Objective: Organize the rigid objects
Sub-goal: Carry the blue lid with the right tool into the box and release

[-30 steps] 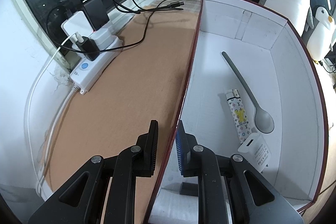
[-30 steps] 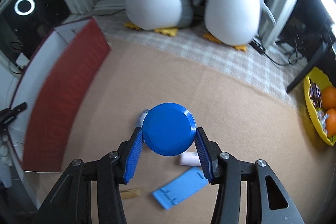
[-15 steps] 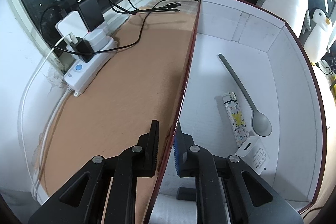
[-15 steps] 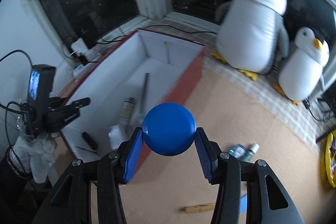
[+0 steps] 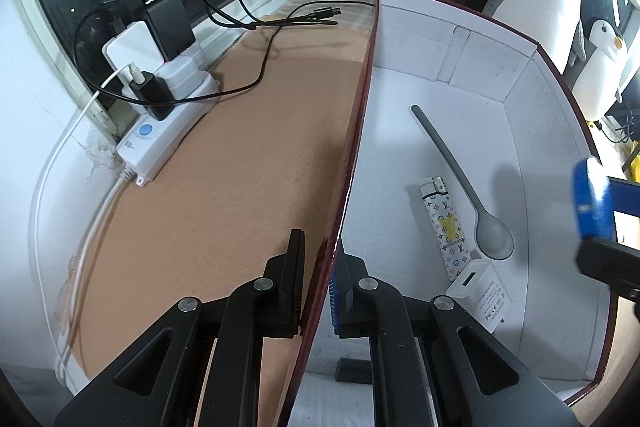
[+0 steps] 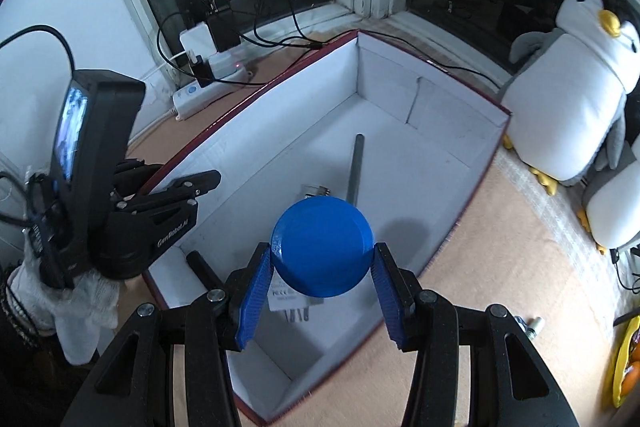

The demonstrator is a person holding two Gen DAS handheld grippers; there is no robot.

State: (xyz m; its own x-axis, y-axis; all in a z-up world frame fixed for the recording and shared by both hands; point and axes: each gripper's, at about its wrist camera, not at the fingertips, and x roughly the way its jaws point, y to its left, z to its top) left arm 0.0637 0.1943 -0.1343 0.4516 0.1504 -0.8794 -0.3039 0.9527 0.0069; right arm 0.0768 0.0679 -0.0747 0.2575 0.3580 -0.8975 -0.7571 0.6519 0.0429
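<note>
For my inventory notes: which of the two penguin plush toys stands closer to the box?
The larger penguin, directly beside the box's far right corner. The smaller penguin stands farther right, partly cut by the frame.

We are reading "GenRobot.AI" in white letters on the black side of the left gripper (image 6: 208, 183), seen from the right wrist view. We are making out small black print on the white charger (image 5: 482, 291) in the box, first line looking like "AC/DC ADAPTER", the rest too small. We are spotting a monogram pattern on the lighter (image 5: 442, 223), letters looking like "LV". We are seeing print starting "PC" on a white label under the blue disc (image 6: 322, 247), otherwise unreadable.
</note>
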